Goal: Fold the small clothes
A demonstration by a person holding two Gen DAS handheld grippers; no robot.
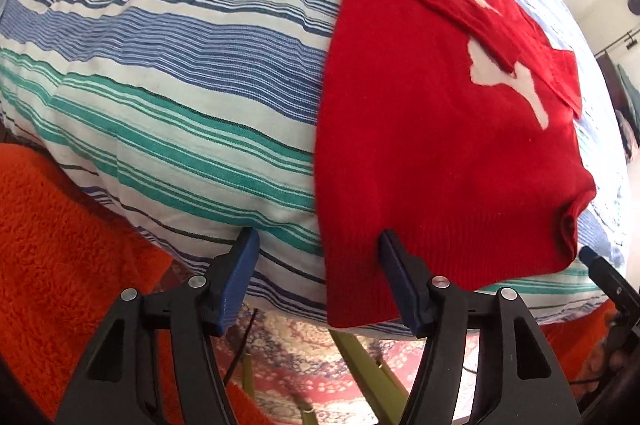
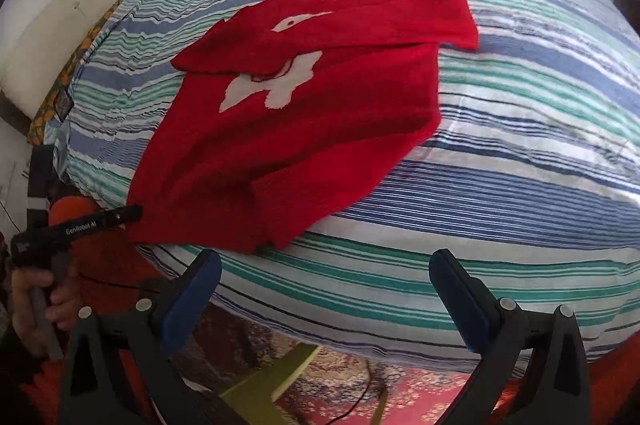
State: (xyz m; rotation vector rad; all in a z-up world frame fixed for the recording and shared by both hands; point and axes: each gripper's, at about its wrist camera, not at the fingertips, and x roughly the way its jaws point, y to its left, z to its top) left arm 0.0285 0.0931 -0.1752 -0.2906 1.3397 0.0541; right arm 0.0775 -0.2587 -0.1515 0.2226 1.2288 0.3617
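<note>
Item: one small red knitted sweater (image 2: 304, 113) with a white animal motif on the chest, lying flat and face up on a blue, green and white striped cotton sheet (image 1: 168, 73) that covers a raised padded surface; its ribbed hem reaches the near edge and hangs a little over it, and both sleeves are already laid across the chest. Material: soft, limp, fuzzy knit, likely light and a little stretchy; it should drape and sag when lifted, cling slightly to the sheet, and carry no risk of breakage. Recommended hold: pinch the ribbed hem at its two near corners, where the knit is thickest and least likely to slip, then carry the hem up toward the collar. Left tongs (image 1: 320, 257): parted about halfway, straddling the left hem corner, one blue pad over red knit and the other over striped sheet; nothing is gripped. Right tongs (image 2: 328, 277): spread wide, empty, hovering above the striped sheet just short of the right hem corner. Surroundings: orange fleecy blanket (image 1: 60, 233) and patterned rug (image 2: 360, 385) below the edge.
</note>
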